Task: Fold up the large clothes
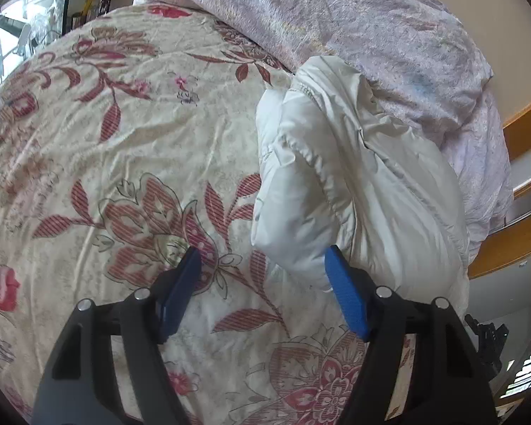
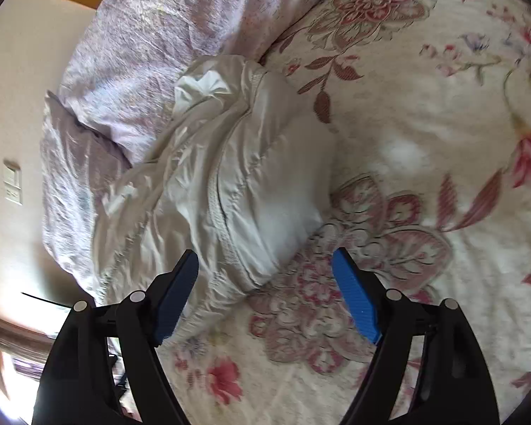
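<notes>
Working from what lies in front of you, the puffy white quilted jacket (image 1: 354, 184) sits bundled on the bed, on the cream bedspread with red flowers (image 1: 124, 148), its far side pressed against the rumpled lilac floral duvet (image 1: 354, 28). It looks partly folded already, so the step in hand is probably catching an edge for the next fold.

Your left gripper (image 1: 262, 258) stands partly open with nothing held: 1 blue pad sits at the jacket's near lower edge, whether touching or just in front I cannot tell, and the other hangs over bare bedspread. Your right gripper (image 2: 265, 262) is also partly open and empty, with the jacket's ribbed hem corner (image 2: 251, 276) lying just beyond and between its pads.

To do this well, bring each gripper low so that 1 pad slides under the hem while the other comes down on top. Take all the padded layers, but leave the bedspread out of the pinch. Grip 2 well-separated points along the same edge, so the fabric lifts flat instead of sagging in the middle.

The right wrist view shows the long zip or ribbed seam (image 2: 217, 191) running down the jacket and a wall switch plate (image 2: 12, 182) beyond the duvet. The left wrist view shows instead the jacket's other flank, a wooden rail (image 1: 524, 120) past the bed and a window with shelves (image 1: 28, 17).
</notes>
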A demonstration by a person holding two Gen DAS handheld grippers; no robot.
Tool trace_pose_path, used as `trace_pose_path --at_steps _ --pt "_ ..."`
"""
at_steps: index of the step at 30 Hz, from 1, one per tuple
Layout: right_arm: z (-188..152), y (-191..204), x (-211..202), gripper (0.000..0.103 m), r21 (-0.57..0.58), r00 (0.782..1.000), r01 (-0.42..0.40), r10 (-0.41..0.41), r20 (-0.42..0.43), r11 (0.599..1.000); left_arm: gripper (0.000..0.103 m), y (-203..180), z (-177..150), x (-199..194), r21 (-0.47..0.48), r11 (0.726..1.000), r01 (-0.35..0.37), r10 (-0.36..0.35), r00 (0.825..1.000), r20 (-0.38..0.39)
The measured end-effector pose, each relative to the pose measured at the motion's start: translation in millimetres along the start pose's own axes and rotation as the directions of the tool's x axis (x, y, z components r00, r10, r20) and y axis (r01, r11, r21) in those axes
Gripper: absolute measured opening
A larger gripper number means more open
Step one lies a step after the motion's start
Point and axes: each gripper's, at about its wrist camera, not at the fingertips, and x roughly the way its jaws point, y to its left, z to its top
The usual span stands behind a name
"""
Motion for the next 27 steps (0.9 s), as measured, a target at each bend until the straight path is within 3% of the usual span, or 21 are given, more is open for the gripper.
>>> trace_pose_path --at_steps 3,4,10,13,16,20,27 --pt "1.3 -4.1 10.6 0.074 0.031 0.999 -0.036 0.036 -0.008 0.999 0.069 -1.9 -0.3 5.0 -0.041 0.998 0.038 -0.037 0.999 0.019" --pt "1.9 -6.2 14.6 0.068 0.043 0.999 -0.043 0.043 -0.012 0.998 0.065 -2.5 0.2 7.9 -0.063 0.996 0.06 -0.059 0.998 0.014" --pt "1.1 -14.0 21.5 0.064 0.081 0.994 -0.112 0.111 0.023 0.99 0.057 -7.7 2.3 17.2 -0.136 0.985 0.102 -0.098 0.995 0.036" --pt "1.9 -18.1 21.9 0.056 0.091 0.991 -0.133 0.13 0.035 0.987 0.048 -5.7 2.1 22.9 -0.193 0.97 0.149 -0.144 0.989 0.04" --pt "1.5 -19.1 20.7 0.042 0.09 0.987 -0.156 0.151 0.052 0.984 0.038 -3.1 2.0 25.6 -0.251 0.948 0.197 -0.187 0.98 0.062" --pt "1.1 -15.4 16.1 0.028 0.077 0.981 -0.188 0.183 0.071 0.979 0.026 -4.8 4.0 22.7 -0.273 0.935 0.228 -0.208 0.973 0.1" --pt "-5.4 -3.9 1.1 0.023 0.045 0.971 -0.233 0.23 0.073 0.971 0.019 -4.5 7.5 -1.6 -0.241 0.937 0.253 -0.223 0.964 0.147"
